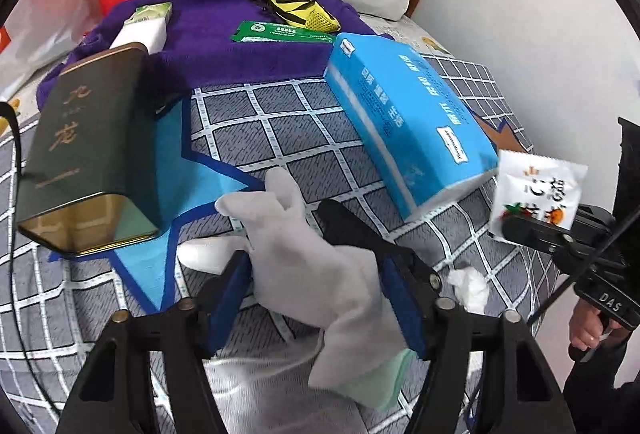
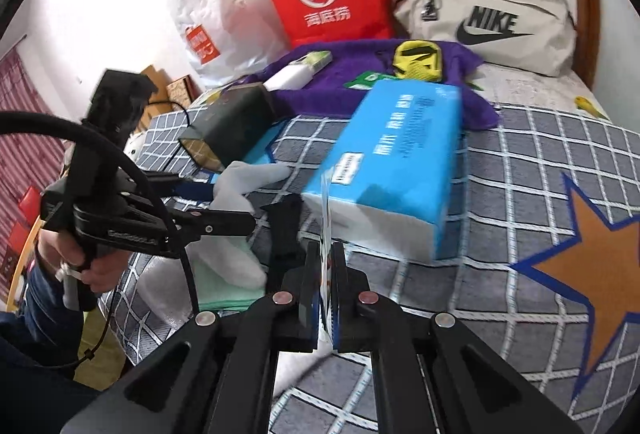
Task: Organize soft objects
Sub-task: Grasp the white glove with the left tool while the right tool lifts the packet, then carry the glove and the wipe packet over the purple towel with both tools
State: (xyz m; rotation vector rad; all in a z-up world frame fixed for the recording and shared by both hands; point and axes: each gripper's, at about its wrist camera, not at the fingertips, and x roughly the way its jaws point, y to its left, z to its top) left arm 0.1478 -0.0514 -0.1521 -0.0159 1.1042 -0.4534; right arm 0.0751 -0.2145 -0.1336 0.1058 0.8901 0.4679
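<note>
Grey-white glove (image 1: 304, 266) draped between left gripper (image 1: 316, 298) pads on the checked bedspread (image 1: 280, 130), jaws half-wide, apparently not yet pinching. Right gripper (image 2: 326, 286) clamped narrow on a small snack packet (image 1: 536, 194). Likely step: gathering; next, squeezing the glove firmly. Packet print legible only from left wrist; blue tissue pack (image 2: 392, 170) beside.
</note>
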